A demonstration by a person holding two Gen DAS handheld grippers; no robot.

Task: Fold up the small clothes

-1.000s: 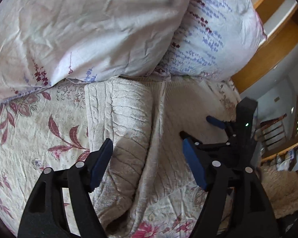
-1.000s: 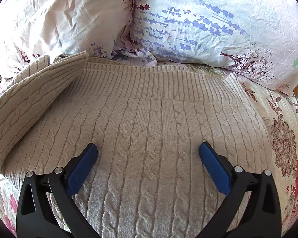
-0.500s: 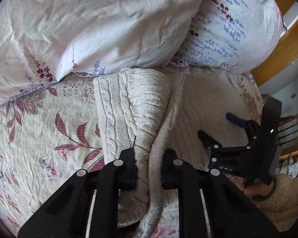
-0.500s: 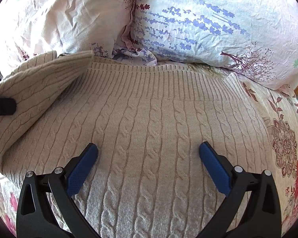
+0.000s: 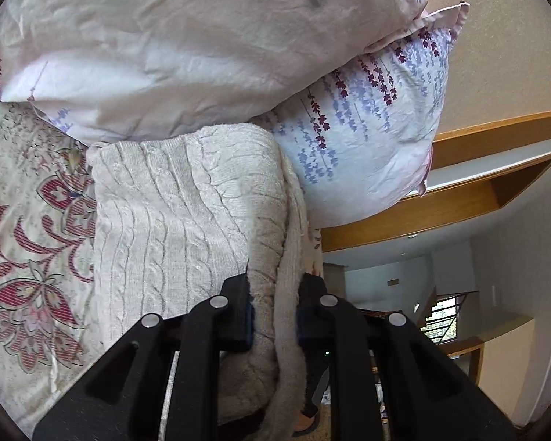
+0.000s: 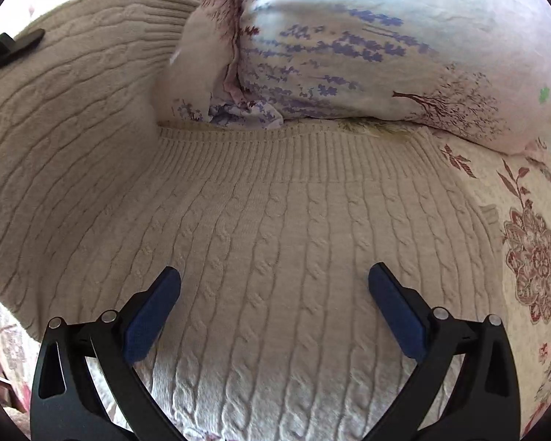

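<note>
- While my left gripper (image 5: 273,316) pinches the side edge of the cream cable-knit sweater (image 6: 275,250), its fingers (image 5: 238,312) pressed tight on a doubled bunch of knit, that side stands lifted off the bed (image 6: 532,257).
- Sweater lies on the floral bedspread, ribbed hem up against the two pillows (image 6: 385,44); lifted flap rises at the left of the right wrist view.
- My right gripper (image 6: 272,312) has fingers spread wide, nothing between them, hovering over the flat middle of the sweater.
- Step in hand, as I judge it: fold the left side over toward the centre.
- To do it well: keep the pinch firm, carry the edge across in a low arc, line it up with the cable ribs.
- Right fingers could press the body flat so it doesn't drag.
- Risk: thick knit slips or bunches near the pillows.
</note>
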